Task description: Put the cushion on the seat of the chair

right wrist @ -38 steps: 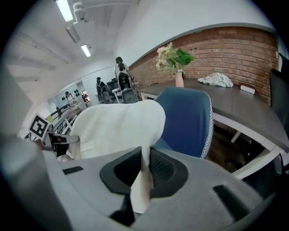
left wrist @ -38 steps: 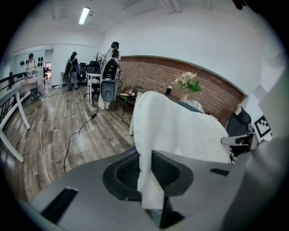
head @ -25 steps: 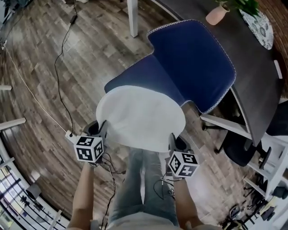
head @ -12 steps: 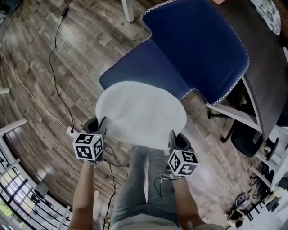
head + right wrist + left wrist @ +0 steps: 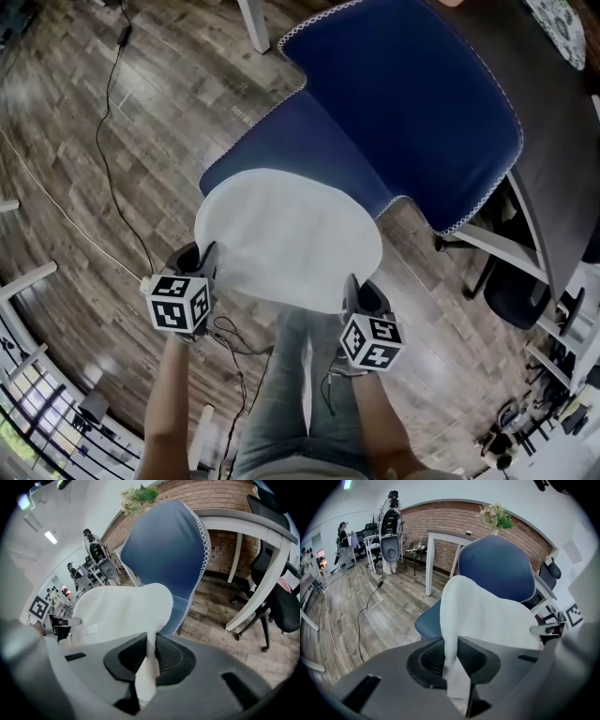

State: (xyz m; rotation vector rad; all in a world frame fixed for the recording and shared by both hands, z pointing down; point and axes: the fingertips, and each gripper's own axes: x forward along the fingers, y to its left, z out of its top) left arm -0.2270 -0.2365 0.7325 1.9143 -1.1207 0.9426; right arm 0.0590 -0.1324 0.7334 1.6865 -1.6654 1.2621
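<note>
A round white cushion point(image 5: 286, 236) hangs flat between my two grippers, over the near part of the blue chair's seat point(image 5: 300, 141). The left gripper point(image 5: 212, 261) is shut on the cushion's left near edge; in the left gripper view the white fabric point(image 5: 454, 667) is pinched between the pads. The right gripper point(image 5: 349, 289) is shut on its right near edge, with the fabric point(image 5: 146, 667) squeezed between its pads. The chair's blue backrest point(image 5: 427, 103) with white trim rises behind the seat. Most of the seat is hidden under the cushion.
A dark desk point(image 5: 553, 122) stands behind the chair, with its white leg point(image 5: 251, 23) on the wooden floor. A black cable point(image 5: 108, 112) runs across the floor on the left. A black office chair point(image 5: 511, 291) sits at the right. The person's legs point(image 5: 291, 394) are below the cushion.
Both grippers have come down with the cushion and carried it a little further over the blue seat. The grips on the cushion's edge are the same.
</note>
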